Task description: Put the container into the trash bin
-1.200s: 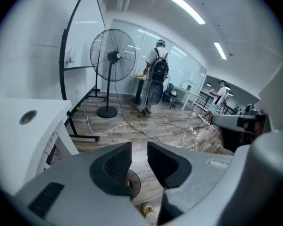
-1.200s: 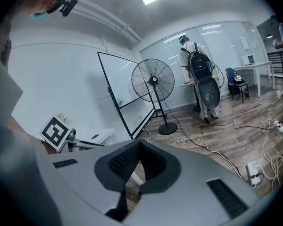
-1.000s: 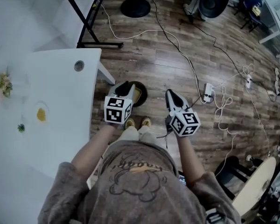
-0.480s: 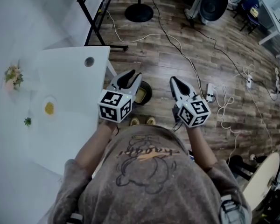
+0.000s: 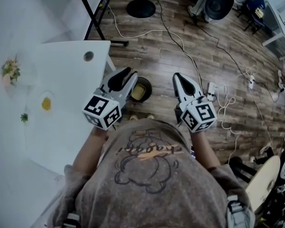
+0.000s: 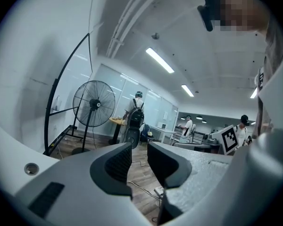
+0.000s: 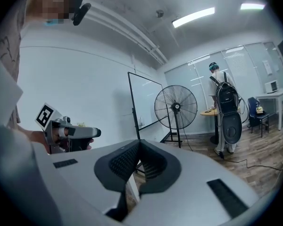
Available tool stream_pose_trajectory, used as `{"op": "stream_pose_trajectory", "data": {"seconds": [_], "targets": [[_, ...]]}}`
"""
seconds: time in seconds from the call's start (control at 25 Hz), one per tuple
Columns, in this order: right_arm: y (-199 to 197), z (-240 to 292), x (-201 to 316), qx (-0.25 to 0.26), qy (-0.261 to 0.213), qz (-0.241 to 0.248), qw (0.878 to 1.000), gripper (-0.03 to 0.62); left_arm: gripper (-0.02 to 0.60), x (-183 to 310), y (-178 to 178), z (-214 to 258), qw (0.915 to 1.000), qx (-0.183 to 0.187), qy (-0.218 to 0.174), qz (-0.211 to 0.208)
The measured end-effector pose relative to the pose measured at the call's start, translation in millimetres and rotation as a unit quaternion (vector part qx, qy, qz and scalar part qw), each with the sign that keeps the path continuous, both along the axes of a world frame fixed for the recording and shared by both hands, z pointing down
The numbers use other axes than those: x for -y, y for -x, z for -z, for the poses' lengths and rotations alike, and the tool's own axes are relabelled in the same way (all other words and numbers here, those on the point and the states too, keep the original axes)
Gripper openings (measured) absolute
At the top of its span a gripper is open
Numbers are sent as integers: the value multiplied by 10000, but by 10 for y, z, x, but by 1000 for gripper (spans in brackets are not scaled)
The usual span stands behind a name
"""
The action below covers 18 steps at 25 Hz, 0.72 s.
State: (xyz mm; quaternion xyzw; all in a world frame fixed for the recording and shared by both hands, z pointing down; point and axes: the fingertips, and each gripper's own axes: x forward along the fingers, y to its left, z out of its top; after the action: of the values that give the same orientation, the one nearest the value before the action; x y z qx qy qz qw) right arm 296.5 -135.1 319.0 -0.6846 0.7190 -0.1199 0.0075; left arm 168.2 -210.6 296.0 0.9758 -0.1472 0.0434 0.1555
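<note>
My left gripper (image 6: 139, 152) has its jaws partly apart with nothing between them; through the gap I see only floor. My right gripper (image 7: 140, 145) has its jaws closed tip to tip and it holds nothing. I hold both out in front of my chest, pointing roughly level, side by side and well apart. In the right gripper view the left gripper shows off to the left, a hand around its handle.

From the head view, the left gripper (image 5: 127, 75) and right gripper (image 5: 177, 76) flank the bin (image 5: 149, 88), which stands on the wood floor below and between them, just beside the corner of the table (image 5: 71, 94). The bin is round and dark, and the left gripper covers part of its near side. The container (image 5: 138, 93) lies inside it, pale yellow against the dark wall. I cannot tell whether it is upright or tipped.

The table is white, with a round hole (image 5: 88, 56) near its far edge. Flowers (image 5: 10, 70) sit at its left side, and nearer me there is a yellow bit (image 5: 46, 103) on what looks like a small plate.

Cables (image 5: 180, 42) trail over the floor to a power strip (image 5: 211, 93) at the right. Farther off stand a fan (image 6: 94, 103) and a person with a backpack (image 6: 134, 114).
</note>
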Motion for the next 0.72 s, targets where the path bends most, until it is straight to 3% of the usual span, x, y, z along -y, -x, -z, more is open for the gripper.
{"op": "stream_pose_trajectory", "data": {"seconds": [0.28, 0.72], "targets": [[-84, 25, -12, -32, -88, -83, 9999, 2, 82, 23, 2, 45, 9988, -441, 41, 208], [-21, -14, -48, -210, -149, -161, 9995, 2, 5, 129, 104, -43, 9979, -460, -183, 422]]}}
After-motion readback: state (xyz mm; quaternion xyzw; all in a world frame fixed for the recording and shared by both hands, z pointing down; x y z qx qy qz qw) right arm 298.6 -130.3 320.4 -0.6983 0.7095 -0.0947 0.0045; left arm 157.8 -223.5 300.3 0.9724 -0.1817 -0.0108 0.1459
